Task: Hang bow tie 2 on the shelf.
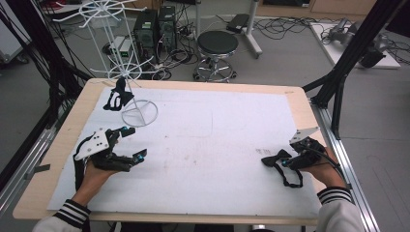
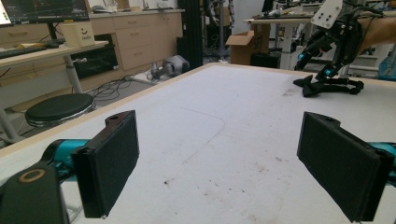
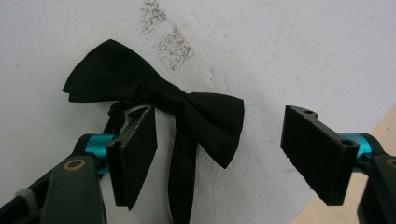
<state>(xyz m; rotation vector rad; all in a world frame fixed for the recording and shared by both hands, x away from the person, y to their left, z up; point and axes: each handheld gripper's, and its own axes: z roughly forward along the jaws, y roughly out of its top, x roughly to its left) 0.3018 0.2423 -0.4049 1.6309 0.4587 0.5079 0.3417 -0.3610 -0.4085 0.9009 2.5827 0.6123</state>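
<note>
On the white sheet [image 1: 203, 145] that covers the wooden table [image 1: 302, 108] there are two black bow ties, two hand-held grippers and one white wire stand. At the far left corner the first bow tie [image 1: 117, 95] hangs with its strap from a low hook of the wire stand [image 1: 118, 53], whose single ring base [image 1: 139, 113] rests on the sheet just beside it. Nearer the person, the left gripper [image 1: 131, 142] lies low over the sheet in the left hand [image 1: 94, 176], its two jaws spread wide with nothing between them; in the left gripper view the two black pads [image 2: 112, 161] stand far apart over bare sheet. The middle of the sheet carries a few faint marks. At the right, the second bow tie [image 1: 273, 158] lies flat on the sheet, its strap [image 1: 289, 179] looped toward the person. The right gripper [image 1: 286, 162], held in the right hand [image 1: 329, 171], sits right at this bow tie with its jaws partly open; in the right gripper view one wing of the tie [image 3: 205, 116] lies between the two pads [image 3: 135, 154], which do not press on it. Beyond the table stands one round black stool [image 1: 217, 46].
</note>
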